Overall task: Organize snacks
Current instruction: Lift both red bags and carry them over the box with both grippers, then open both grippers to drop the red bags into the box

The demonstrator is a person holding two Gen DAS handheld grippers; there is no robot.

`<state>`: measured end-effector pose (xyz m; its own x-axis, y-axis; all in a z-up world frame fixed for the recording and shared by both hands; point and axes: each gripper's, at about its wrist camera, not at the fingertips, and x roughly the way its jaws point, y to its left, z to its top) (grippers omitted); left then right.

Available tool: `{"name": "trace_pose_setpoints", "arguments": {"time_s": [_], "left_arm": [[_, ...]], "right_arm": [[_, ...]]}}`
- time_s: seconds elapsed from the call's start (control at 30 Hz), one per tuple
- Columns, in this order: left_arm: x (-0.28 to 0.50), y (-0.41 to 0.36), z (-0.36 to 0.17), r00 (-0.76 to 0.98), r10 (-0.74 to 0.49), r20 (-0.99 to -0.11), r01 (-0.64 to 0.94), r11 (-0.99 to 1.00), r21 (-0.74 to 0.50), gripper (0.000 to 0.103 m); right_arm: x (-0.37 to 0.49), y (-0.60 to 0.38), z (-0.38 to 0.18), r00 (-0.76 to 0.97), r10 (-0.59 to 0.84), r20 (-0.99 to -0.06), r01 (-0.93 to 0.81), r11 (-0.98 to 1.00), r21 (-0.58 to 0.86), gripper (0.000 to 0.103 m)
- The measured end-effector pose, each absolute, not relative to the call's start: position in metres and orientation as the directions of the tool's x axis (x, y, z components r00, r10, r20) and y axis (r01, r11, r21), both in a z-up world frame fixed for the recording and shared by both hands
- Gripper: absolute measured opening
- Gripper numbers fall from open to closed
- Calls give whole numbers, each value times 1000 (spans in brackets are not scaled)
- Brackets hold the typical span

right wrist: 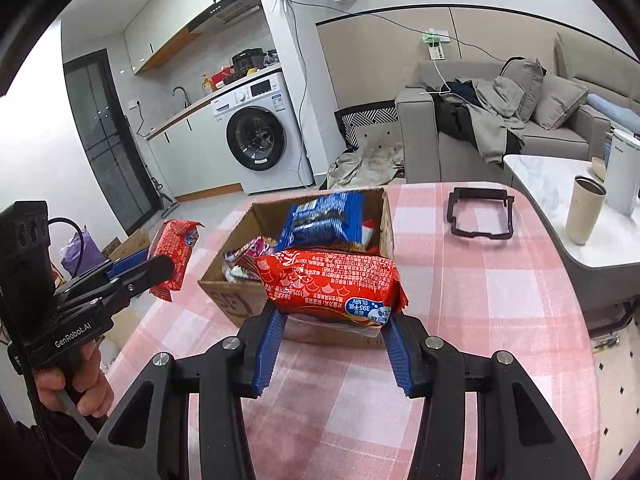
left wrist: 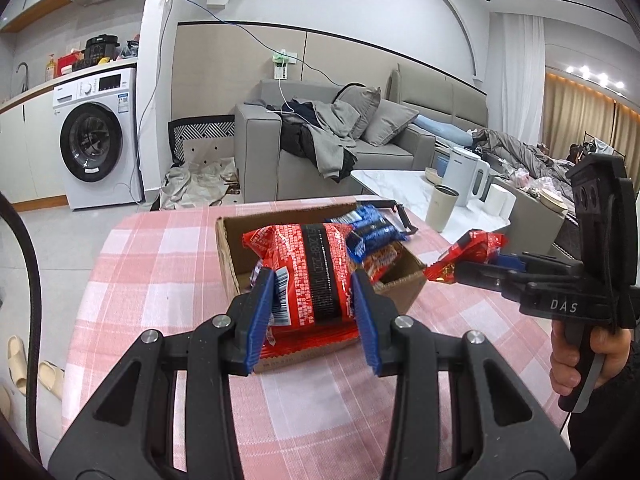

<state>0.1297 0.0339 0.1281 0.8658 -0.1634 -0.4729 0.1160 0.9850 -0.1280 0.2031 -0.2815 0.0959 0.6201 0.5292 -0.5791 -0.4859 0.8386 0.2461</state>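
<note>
In the left wrist view my left gripper (left wrist: 312,282) is shut on a red snack packet with a black band (left wrist: 320,264), held above the pink checked tablecloth (left wrist: 160,264) in front of an open cardboard box (left wrist: 230,256). Blue packets (left wrist: 372,228) and other snacks lie inside that box. In the right wrist view my right gripper (right wrist: 333,316) is shut on a second red packet (right wrist: 332,280), just in front of the box (right wrist: 240,300), which holds a blue packet (right wrist: 324,216). Each gripper shows in the other's view: the right gripper (left wrist: 458,272) and the left gripper (right wrist: 168,266).
A black plastic frame (right wrist: 480,216) lies on the cloth beyond the box. To the right stands a marble side table (right wrist: 544,184) with a beige cup (right wrist: 586,208) and a white kettle (right wrist: 622,168). A grey sofa (left wrist: 304,152) and a washing machine (left wrist: 96,140) stand farther back.
</note>
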Motion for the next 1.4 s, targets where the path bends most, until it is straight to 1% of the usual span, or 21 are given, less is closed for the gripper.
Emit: {"name": "trace_pose_setpoints", "arguments": {"time_s": [0.33,0.93,1.07,1.23,1.4], "left_arm": [[162,36,132,866,-135,-482,86,989,-121,36],[241,33,100,838,-120,-533,83,992,-92,36],[254,35,90,829,-122,-546,83,992,-96,36],[264,35,82,827,-119,-549,83,993,-90,36],[272,37,76,821,-117,-559,84,993,-85,36]], "right_arm": [[230,-265,99,607,514,-607,-496,841,216,48],[264,-231,78,549,486,-680,-528,832,168,48],[269,-225,74,526,495,-691,-544,821,174,48],[279,-224,70,480,526,-703,-546,806,230,48],[287,-222,72,486,513,-708,-535,815,223,48]]}}
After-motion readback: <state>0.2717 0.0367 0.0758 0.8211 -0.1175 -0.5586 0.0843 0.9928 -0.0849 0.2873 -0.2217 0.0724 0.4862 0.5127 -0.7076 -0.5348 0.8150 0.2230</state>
